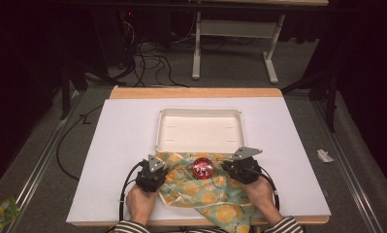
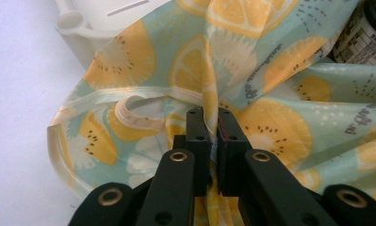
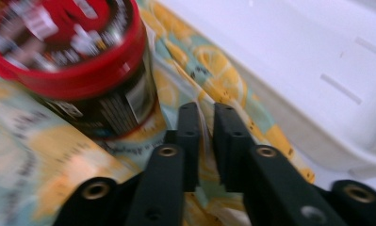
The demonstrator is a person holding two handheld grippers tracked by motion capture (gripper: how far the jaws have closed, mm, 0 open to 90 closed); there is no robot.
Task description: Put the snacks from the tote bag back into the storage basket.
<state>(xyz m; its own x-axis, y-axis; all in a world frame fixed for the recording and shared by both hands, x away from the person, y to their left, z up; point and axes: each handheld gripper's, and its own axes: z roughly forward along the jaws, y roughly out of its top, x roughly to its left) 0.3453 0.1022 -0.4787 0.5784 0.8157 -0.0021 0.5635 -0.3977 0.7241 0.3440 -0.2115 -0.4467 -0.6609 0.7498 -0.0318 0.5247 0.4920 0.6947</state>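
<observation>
One pale blue cloth (image 1: 215, 191) printed with orange citrus slices is seen at lower centre, pinched by the left gripper (image 2: 213, 129) and right gripper (image 3: 205, 123). One red-lidded jar (image 1: 202, 167) stands on it, below one white tray (image 1: 201, 113).

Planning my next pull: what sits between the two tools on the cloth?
In the high view, a red-lidded jar stands on the cloth between the left tool and right tool.
</observation>
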